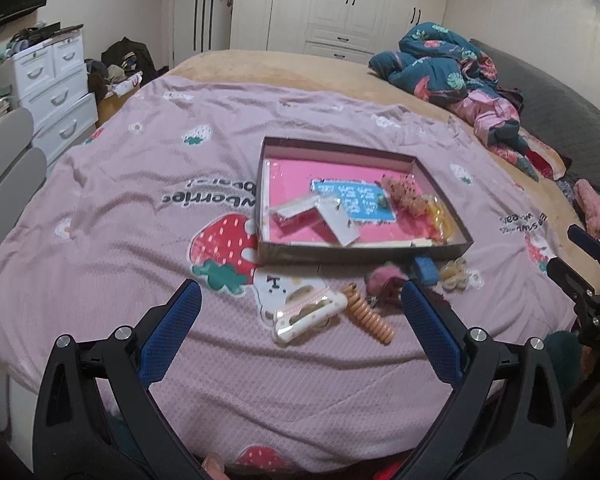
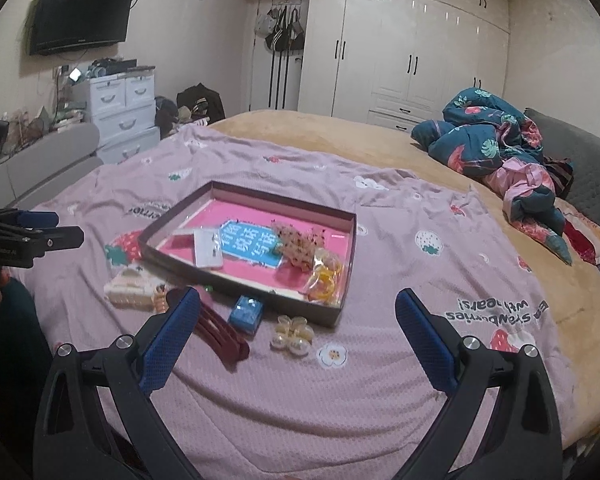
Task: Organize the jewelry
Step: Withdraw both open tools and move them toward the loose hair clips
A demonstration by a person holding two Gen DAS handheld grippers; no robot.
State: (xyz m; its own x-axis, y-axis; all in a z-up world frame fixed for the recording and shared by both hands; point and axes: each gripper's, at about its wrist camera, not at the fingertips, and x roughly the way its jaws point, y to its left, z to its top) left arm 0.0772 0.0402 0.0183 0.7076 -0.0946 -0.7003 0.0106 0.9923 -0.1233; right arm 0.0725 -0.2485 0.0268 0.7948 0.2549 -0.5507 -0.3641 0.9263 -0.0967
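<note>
A shallow dark box point(image 1: 364, 251) point(image 2: 244, 289) with a pink floor lies on the pink strawberry blanket and holds cards, fuzzy pieces and a yellow packet. In front of it lie a white hair clip point(image 1: 309, 314) point(image 2: 128, 286), an orange coil tie point(image 1: 367, 314), a pink fuzzy clip point(image 1: 384, 280), a small blue box point(image 1: 425, 269) point(image 2: 246, 314), a pearl clip point(image 1: 454, 274) point(image 2: 293, 336) and a dark red clip point(image 2: 220, 334). My left gripper point(image 1: 300, 298) is open above the white clip and coil. My right gripper point(image 2: 298, 304) is open above the pearl clip.
The bed point(image 1: 284, 64) carries a bundled teal floral quilt point(image 2: 492, 136) at the far right. White drawers point(image 1: 56, 92) and a grey chair point(image 1: 4, 160) stand left of the bed. Wardrobes point(image 2: 412, 48) line the far wall.
</note>
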